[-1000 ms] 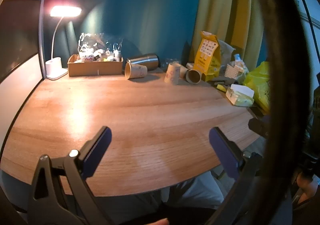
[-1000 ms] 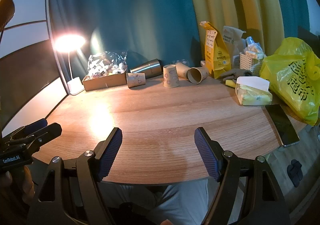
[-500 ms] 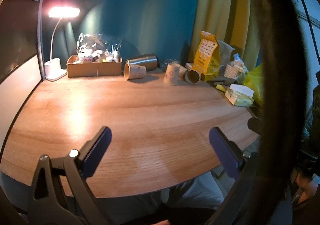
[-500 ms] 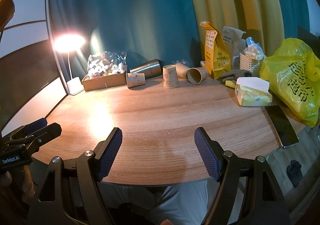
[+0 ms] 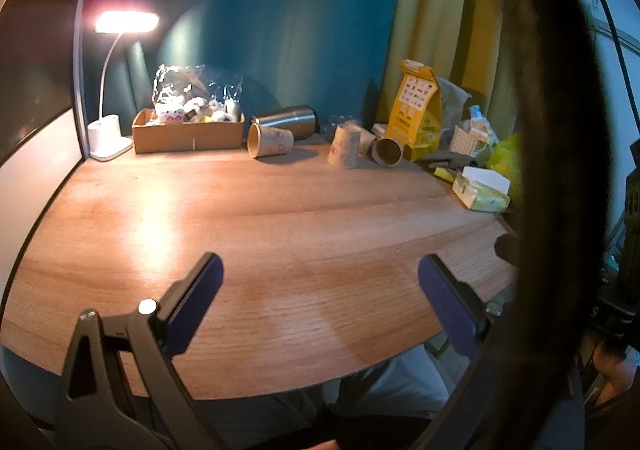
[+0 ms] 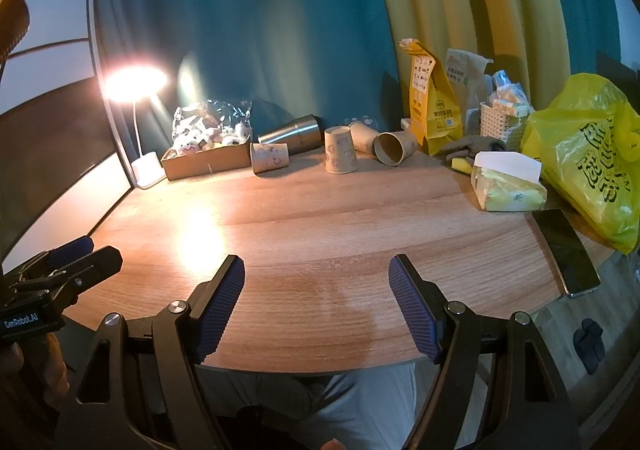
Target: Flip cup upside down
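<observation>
The right gripper (image 6: 316, 282) hangs over the near edge of the table (image 6: 320, 218), its ribbed blue pads (image 6: 218, 306) spread wide with nothing between them. The left gripper (image 5: 320, 290) is held likewise over the near edge, pads (image 5: 192, 302) wide apart and empty; from the right wrist view it shows low on the left (image 6: 60, 270), well apart from the right one. A thick dark curved band (image 5: 552, 170) crosses the right side of the left wrist view, hiding much there.

Ahead of both grippers lies a broad stretch of bare wood. To the right of the right gripper a phone (image 6: 566, 252) lies flat near the table's edge, and just beyond it a tissue pack (image 6: 506, 180) and a yellow bag (image 6: 588, 154).

Far ahead, along the curtain, stand the cups. An inverted cup (image 6: 340, 150) rests mouth down, almost straight ahead of the right gripper. Left of it a lying cup (image 6: 270, 157) rests on its side; seen from the left gripper its mouth faces left (image 5: 269, 139). Right of the inverted one an open cup (image 6: 394, 148) lies with its mouth towards the grippers, and a fourth cup (image 6: 362, 136) lies between and behind them. Behind the lying cup a steel tumbler (image 6: 290, 134) rests on its side. Farther left sit a box (image 6: 206, 160) of wrapped items and a lit lamp (image 6: 136, 82); far right, a yellow pouch (image 6: 430, 106) and a white basket (image 6: 502, 122).
</observation>
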A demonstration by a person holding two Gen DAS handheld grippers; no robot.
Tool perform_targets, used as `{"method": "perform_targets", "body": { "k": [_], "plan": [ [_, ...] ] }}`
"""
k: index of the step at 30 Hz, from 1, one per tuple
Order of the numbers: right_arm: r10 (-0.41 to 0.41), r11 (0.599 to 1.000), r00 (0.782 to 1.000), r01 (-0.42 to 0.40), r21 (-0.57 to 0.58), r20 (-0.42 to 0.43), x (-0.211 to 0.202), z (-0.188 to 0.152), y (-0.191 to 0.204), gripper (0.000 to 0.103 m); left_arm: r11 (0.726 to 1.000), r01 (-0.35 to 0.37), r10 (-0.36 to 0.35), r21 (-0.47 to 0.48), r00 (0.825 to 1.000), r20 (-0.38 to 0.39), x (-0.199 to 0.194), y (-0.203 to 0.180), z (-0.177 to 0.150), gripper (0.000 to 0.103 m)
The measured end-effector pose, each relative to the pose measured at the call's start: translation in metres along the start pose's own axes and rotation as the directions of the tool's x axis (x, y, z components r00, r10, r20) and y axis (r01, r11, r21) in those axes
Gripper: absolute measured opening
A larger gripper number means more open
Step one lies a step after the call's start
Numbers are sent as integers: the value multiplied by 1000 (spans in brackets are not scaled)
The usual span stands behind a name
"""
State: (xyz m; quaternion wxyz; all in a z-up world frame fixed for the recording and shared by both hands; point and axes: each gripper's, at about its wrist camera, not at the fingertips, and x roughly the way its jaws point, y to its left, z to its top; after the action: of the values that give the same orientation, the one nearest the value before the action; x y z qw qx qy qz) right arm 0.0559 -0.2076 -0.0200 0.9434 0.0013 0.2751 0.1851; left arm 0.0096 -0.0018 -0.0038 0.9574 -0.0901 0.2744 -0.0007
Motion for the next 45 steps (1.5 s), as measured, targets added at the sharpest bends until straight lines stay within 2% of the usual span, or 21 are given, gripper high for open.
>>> {"method": "perform_targets", "body": {
  "k": [45],
  "plan": [
    [-7,1000,1000,7,-8,-14,4,3,6,78,1000,0,-1,-30,1000,-15,4,11,-2,99]
  ]
}}
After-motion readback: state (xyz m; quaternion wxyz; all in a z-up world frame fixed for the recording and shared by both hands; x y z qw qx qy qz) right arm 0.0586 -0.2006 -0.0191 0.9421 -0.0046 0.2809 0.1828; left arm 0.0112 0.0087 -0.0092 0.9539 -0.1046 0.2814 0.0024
